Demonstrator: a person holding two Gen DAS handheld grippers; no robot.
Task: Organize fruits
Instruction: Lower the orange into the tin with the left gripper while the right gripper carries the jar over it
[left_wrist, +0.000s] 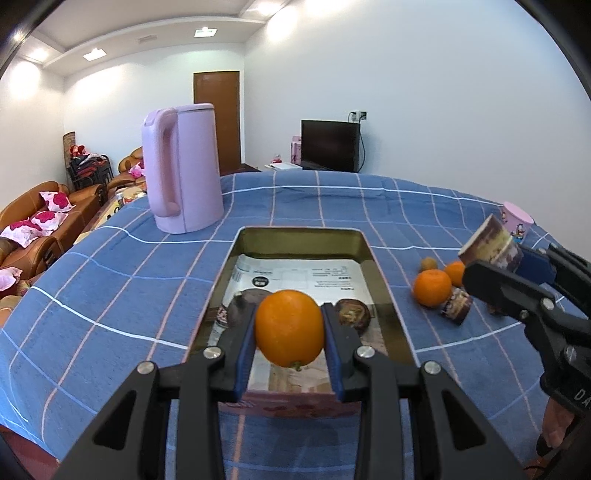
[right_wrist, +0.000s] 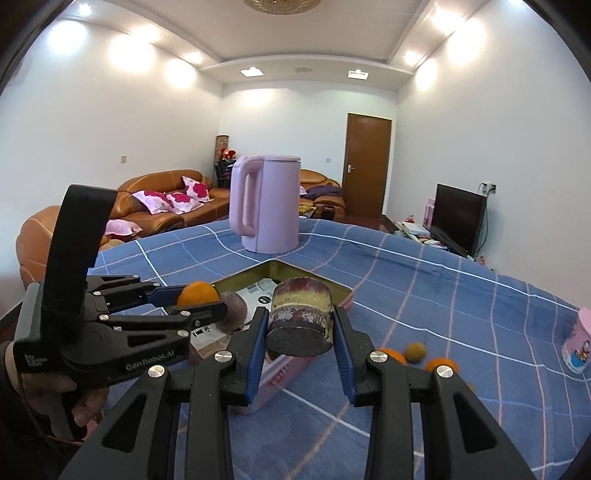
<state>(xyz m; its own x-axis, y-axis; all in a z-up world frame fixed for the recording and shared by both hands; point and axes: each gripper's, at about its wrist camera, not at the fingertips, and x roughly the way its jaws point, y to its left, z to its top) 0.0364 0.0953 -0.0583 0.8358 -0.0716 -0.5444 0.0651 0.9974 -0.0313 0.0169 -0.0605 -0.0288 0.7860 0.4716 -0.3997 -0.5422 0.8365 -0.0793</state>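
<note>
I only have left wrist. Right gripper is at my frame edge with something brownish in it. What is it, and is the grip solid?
Observer: It's a worn cylindrical tin, squeezed side to side between the right gripper pads. Its dark flat end faces the camera.
Operator: Where is it relative to the tray?
Observer: Right wrist shows it in the air above the tray's near corner, not resting on anything.
Operator: Anything loose on that side that I'm missing?
Observer: A pink printed cup stands fully in view on the blue cloth, beyond the loose oranges.
Operator: My own grip?
Observer: From the side, the left gripper is closed on its orange, just over the tray's left edge.
</note>
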